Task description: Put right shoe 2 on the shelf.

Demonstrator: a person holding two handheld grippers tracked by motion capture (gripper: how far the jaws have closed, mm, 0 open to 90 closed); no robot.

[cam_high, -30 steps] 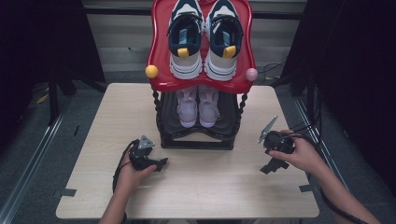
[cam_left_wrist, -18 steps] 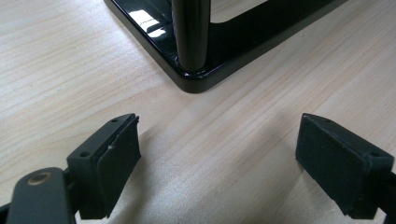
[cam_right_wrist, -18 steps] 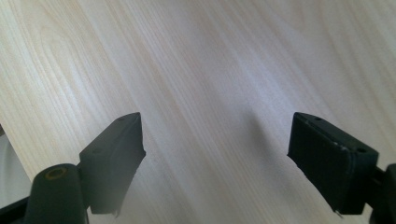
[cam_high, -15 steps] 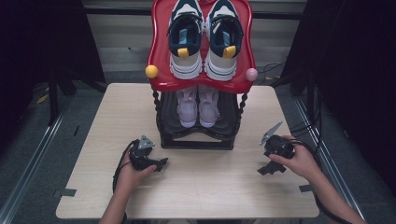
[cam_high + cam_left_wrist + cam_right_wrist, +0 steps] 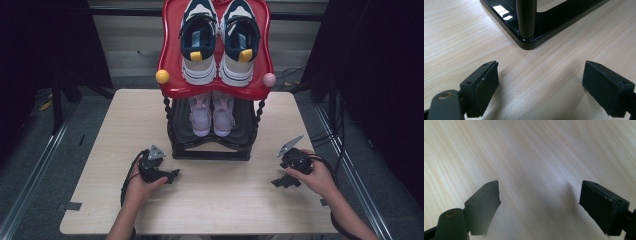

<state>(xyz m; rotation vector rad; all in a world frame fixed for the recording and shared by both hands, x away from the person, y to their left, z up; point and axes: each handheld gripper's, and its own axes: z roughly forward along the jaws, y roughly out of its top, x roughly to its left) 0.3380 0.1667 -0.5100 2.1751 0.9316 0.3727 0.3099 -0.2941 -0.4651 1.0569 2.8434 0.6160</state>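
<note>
- Left gripper (image 5: 172, 175) rests on the table (image 5: 225, 205), jaws spread and empty, just left of the rack's (image 5: 210, 150) front corner.
- The rack stands mid-table; pink shoes (image 5: 212, 112) sit on its lower shelf, navy shoes (image 5: 220, 42) on the red top (image 5: 170, 65).
- The shoes look light and soft; the heel seems the best hold.
- Right gripper (image 5: 280, 182), right of the rack, jaws spread, empty.
- The left gripper view shows the rack's glossy black post (image 5: 526, 18); the right gripper view shows bare wood.

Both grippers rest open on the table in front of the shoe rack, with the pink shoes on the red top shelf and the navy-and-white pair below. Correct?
Not quite: the shoes are swapped. The high view shows the navy-and-white pair on the red top shelf and the pink shoes below. Both the left gripper and right gripper are open at the table.
</note>
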